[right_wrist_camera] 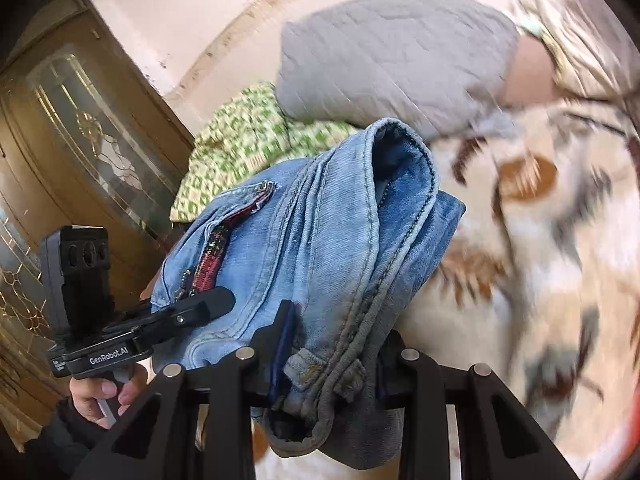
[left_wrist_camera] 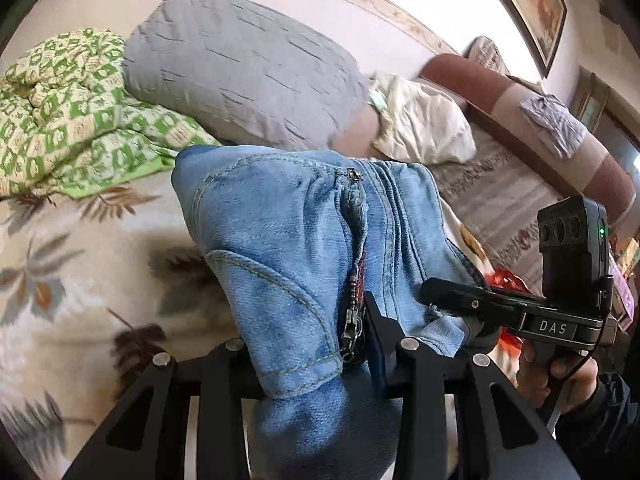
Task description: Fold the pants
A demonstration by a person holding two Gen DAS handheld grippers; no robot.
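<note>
A bundle of light blue jeans (left_wrist_camera: pixel 280 240) with a zip pocket hangs above the leaf-patterned bedspread (left_wrist_camera: pixel 80 260), held from both sides. My left gripper (left_wrist_camera: pixel 316 344) is shut on a thick fold near the pocket; denim covers one finger. My right gripper (left_wrist_camera: pixel 452 300), held in a person's hand (left_wrist_camera: pixel 560 372), clamps the bundle's right edge. In the right wrist view my right gripper (right_wrist_camera: pixel 332 344) is shut on the seamed band of the jeans (right_wrist_camera: pixel 320 220). My left gripper (right_wrist_camera: pixel 204 304) pinches the bundle's left side near the red-lined zip.
A grey pillow (left_wrist_camera: pixel 240 68) and a green checked quilt (left_wrist_camera: pixel 72 120) lie at the head of the bed, beside a cream pillow (left_wrist_camera: pixel 424 120). A brown padded headboard (left_wrist_camera: pixel 560 120) runs along the right. A wooden door with glass (right_wrist_camera: pixel 80 120) stands left.
</note>
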